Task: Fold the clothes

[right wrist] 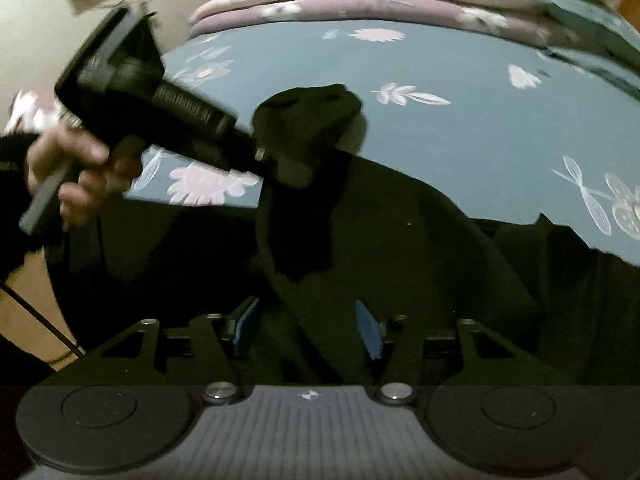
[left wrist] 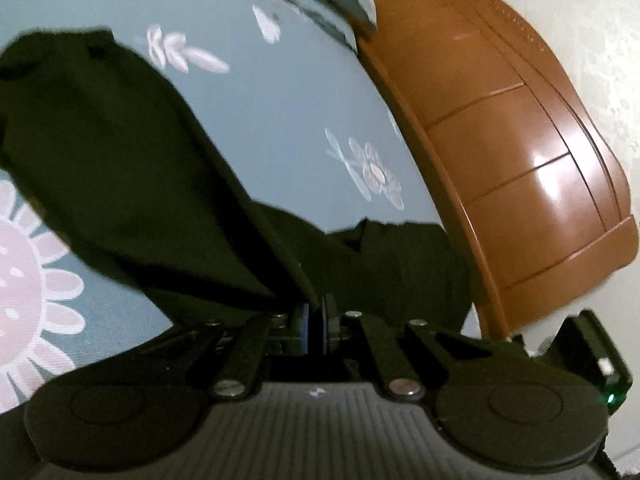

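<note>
On the blue flowered bedsheet [left wrist: 280,120], left tongs [left wrist: 316,322] clamp the dark green garment [left wrist: 120,168] to lift a fold; right tongs [right wrist: 308,330] stand apart, straddling cloth.

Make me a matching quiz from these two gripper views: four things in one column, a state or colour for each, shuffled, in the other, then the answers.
Things:
1. left gripper
2. right gripper
3. dark garment
4. headboard

States or colours:
A. glossy brown
B. jaws apart
C. clamped on dark cloth
D. spread over the blue flowered sheet

Pairs: 1-C, 2-B, 3-D, 4-A
</note>
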Tool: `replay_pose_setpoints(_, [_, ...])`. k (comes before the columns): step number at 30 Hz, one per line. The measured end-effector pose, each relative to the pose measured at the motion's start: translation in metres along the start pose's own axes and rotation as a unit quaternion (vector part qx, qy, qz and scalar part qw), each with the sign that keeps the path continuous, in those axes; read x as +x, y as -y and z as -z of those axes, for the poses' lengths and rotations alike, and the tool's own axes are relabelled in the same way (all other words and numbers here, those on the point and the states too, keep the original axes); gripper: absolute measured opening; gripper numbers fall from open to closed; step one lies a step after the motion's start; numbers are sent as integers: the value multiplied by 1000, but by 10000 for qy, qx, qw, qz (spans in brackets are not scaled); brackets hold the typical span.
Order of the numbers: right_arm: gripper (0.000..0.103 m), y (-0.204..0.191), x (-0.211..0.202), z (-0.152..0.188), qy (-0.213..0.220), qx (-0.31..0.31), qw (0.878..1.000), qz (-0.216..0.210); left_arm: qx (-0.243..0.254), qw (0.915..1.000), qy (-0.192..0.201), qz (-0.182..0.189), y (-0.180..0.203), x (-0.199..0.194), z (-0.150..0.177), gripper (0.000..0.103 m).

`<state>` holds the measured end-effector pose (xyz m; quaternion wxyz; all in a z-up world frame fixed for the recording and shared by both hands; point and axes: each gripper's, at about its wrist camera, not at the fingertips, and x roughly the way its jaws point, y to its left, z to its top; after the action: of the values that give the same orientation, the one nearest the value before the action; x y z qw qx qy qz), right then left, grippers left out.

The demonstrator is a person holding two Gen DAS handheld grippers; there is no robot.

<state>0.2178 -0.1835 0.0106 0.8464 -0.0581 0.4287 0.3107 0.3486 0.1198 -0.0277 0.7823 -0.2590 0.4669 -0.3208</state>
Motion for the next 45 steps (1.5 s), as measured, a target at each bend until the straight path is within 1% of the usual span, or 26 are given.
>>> replay_pose_setpoints(2, [58, -5, 6, 8, -23, -418, 9990, 163, 39, 9996, 243, -146, 8, -4, 4, 4])
replay_pose_setpoints(3, [54, -8, 9, 12, -57, -637, 9976, 272, 67, 9991, 365, -220, 13, -6, 6, 4])
replay_pose_setpoints(4, [32, -9, 13, 14, -90, -808, 9959, 388, 108, 9982, 513, -306, 18, -10, 9, 4])
replay_pose_setpoints(5, [15, -10, 15, 16, -64, -924, 9947, 448, 151, 9967, 687, -406, 23, -14, 12, 4])
replay_pose_setpoints(6, [7, -8, 14, 18, 20, -975, 9945, 384, 195, 9948, 861, -505, 29, -17, 16, 4])
replay_pose_setpoints(9, [7, -3, 5, 21, 332, -1162, 9925, 164, 376, 9871, 1361, -758, 51, -34, 30, 4])
replay_pose_setpoints(12, [7, -1, -11, 21, 670, -1402, 9876, -237, 562, 9767, 1837, -951, 74, -55, 48, 4])
replay_pose_setpoints(15, [7, 1, -27, 25, 900, -1575, 9810, -691, 649, 9668, 2179, -1162, 92, -71, 70, 4])
replay_pose_setpoints(17, [7, 1, -32, 30, 913, -1712, 9763, -959, 654, 9619, 2309, -1307, 99, -75, 86, 4])
replay_pose_setpoints(19, [7, 1, -31, 36, 885, -1854, 9729, -1063, 628, 9586, 2372, -1442, 102, -75, 101, 4])
replay_pose_setpoints(23, [7, 3, -25, 52, 765, -2006, 9694, -1191, 424, 9555, 2360, -1720, 96, -65, 129, 4])
replay_pose_setpoints(27, [7, 5, -20, 67, 702, -2036, 9679, -1294, 225, 9524, 2354, -1922, 86, -60, 153, 4])
replay_pose_setpoints(33, [9, 3, -14, 74, 586, -2132, 9656, -1371, 162, 9482, 2402, -2074, 83, -63, 178, 4])
replay_pose_setpoints(35, [16, 4, -13, 78, 551, -2125, 9660, -1367, 111, 9475, 2400, -2110, 80, -63, 184, 4])
replay_pose_setpoints(37, [30, 5, -11, 78, 566, -2061, 9671, -1382, -7, 9474, 2349, -2176, 76, -61, 187, 5])
replay_pose_setpoints(38, [34, 7, -11, 77, 589, -2027, 9676, -1386, -65, 9468, 2313, -2235, 74, -60, 189, 6])
replay_pose_setpoints(39, [39, 8, -13, 77, 625, -1976, 9681, -1405, -122, 9456, 2292, -2306, 72, -60, 191, 8])
replay_pose_setpoints(40, [43, 12, -17, 76, 678, -1905, 9684, -1459, -170, 9447, 2267, -2364, 71, -61, 193, 14])
replay_pose_setpoints(41, [45, 15, -22, 75, 733, -1828, 9685, -1521, -187, 9442, 2253, -2397, 71, -63, 194, 18])
replay_pose_setpoints(42, [52, 20, -28, 74, 801, -1734, 9686, -1591, -166, 9434, 2254, -2428, 73, -66, 195, 18])
replay_pose_setpoints(43, [57, 26, -35, 73, 880, -1641, 9690, -1626, -126, 9425, 2247, -2472, 76, -70, 195, 21])
replay_pose_setpoints(44, [59, 32, -41, 72, 959, -1548, 9691, -1662, -81, 9413, 2236, -2526, 80, -74, 195, 28])
replay_pose_setpoints(45, [60, 38, -47, 72, 1044, -1450, 9693, -1690, -19, 9393, 2239, -2600, 84, -79, 194, 32])
